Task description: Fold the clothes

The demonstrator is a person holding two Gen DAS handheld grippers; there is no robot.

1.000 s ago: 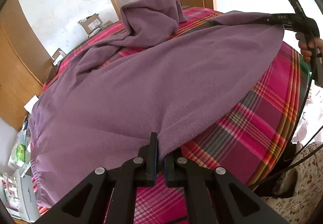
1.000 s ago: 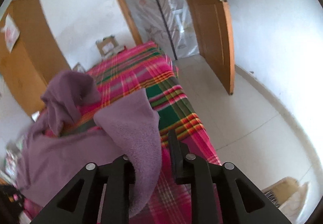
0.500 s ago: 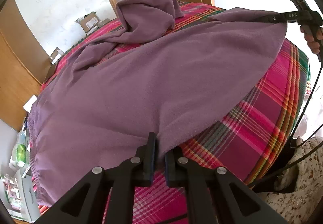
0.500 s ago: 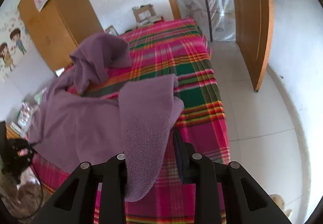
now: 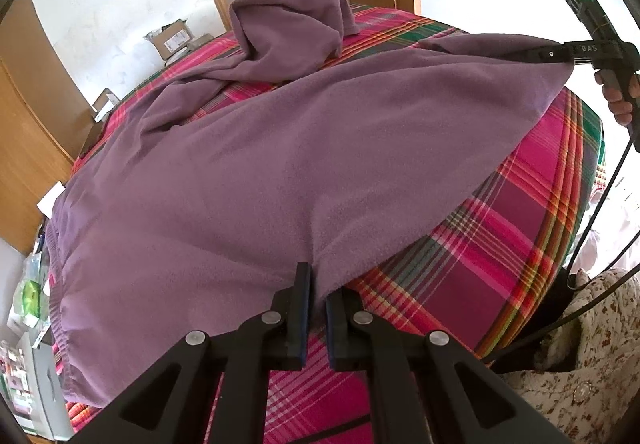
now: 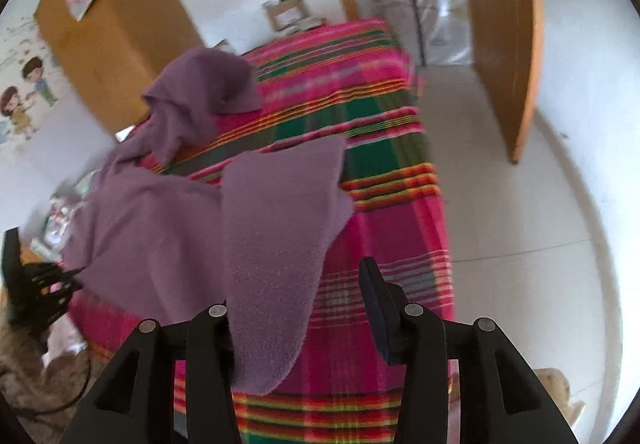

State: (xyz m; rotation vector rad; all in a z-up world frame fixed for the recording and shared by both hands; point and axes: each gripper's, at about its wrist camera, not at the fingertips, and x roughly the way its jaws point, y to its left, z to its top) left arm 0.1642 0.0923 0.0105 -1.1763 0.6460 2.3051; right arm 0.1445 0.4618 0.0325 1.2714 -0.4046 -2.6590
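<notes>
A large purple fleece garment (image 5: 280, 164) lies spread over the plaid bed (image 5: 520, 224), its far end bunched in a heap (image 5: 292, 24). My left gripper (image 5: 316, 296) is shut on the garment's near edge, low over the bed's front. My right gripper (image 5: 520, 54) holds the right corner up off the bed, with a hand on its handle. In the right wrist view the right gripper (image 6: 296, 276) stands open. The purple corner (image 6: 272, 244) drapes over its left finger, hiding it, clear of the right finger (image 6: 376, 300). The left gripper (image 6: 68, 276) shows far left.
A wooden wardrobe (image 6: 112, 36) stands behind the bed and an open wooden door (image 6: 508, 44) to the right over pale floor tiles (image 6: 520, 224). A cardboard box (image 5: 172, 38) sits at the bed's far end. Black cables (image 5: 592, 228) hang at the right near a floral sleeve (image 5: 580, 364).
The right gripper's jaws have spread apart, leaving the corner draped on one finger. It moved outward, stretching the fleece flatter. The left gripper stays shut on the edge.
</notes>
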